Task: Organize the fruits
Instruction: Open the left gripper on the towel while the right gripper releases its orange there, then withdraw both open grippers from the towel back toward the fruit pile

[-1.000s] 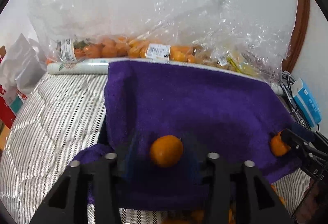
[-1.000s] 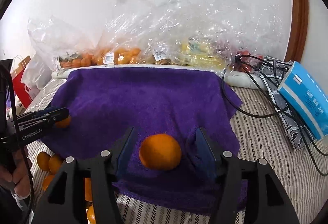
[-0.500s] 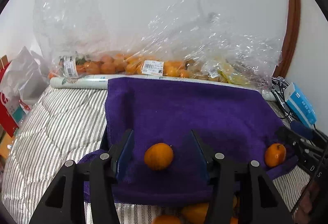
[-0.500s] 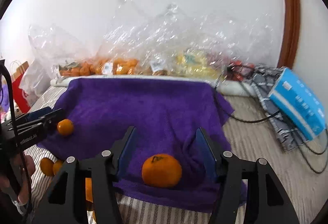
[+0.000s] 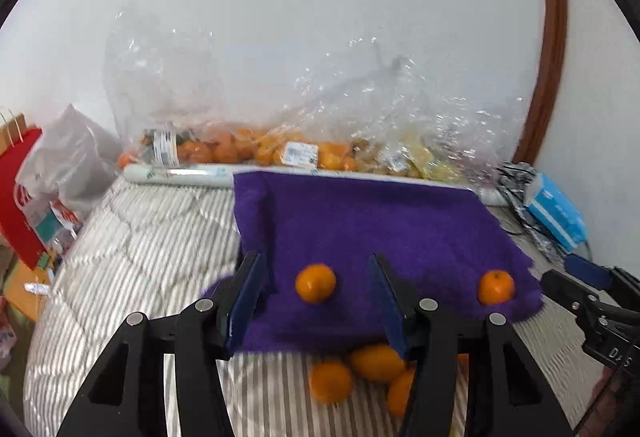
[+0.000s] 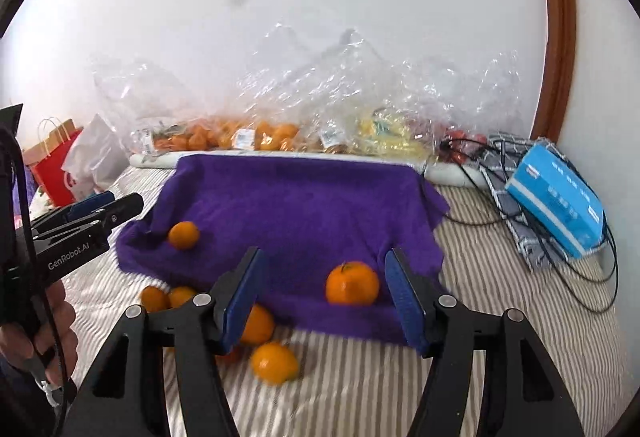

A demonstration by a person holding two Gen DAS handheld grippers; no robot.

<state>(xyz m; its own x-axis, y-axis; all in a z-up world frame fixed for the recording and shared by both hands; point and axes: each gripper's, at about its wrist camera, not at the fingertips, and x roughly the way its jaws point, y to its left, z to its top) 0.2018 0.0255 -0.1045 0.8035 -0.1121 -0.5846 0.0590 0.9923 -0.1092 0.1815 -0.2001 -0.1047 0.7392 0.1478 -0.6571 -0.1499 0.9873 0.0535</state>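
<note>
A purple towel (image 5: 380, 229) (image 6: 296, 205) is spread on the striped bed. Two oranges lie near its front edge, one to the left (image 5: 315, 283) (image 6: 183, 235) and one to the right (image 5: 496, 287) (image 6: 352, 283). My left gripper (image 5: 316, 297) hangs open just short of the left orange, pads clear of it; the right wrist view catches it too (image 6: 92, 213). My right gripper (image 6: 324, 297) is open and its jaws are opening, with the right orange lying beyond the blue pads, untouched. It also shows at the left wrist view's right edge (image 5: 580, 289).
Several loose oranges (image 5: 331, 381) (image 6: 274, 363) lie on the striped cover in front of the towel. Clear plastic bags of fruit (image 5: 248, 151) (image 6: 256, 133) line the wall. A blue box (image 6: 556, 201) and black cables (image 6: 500, 193) sit right; a red paper bag (image 5: 18, 193) left.
Both grippers have drawn back and up from the two oranges, which stay on the towel. The loose oranges in front of the towel have come into view.
</note>
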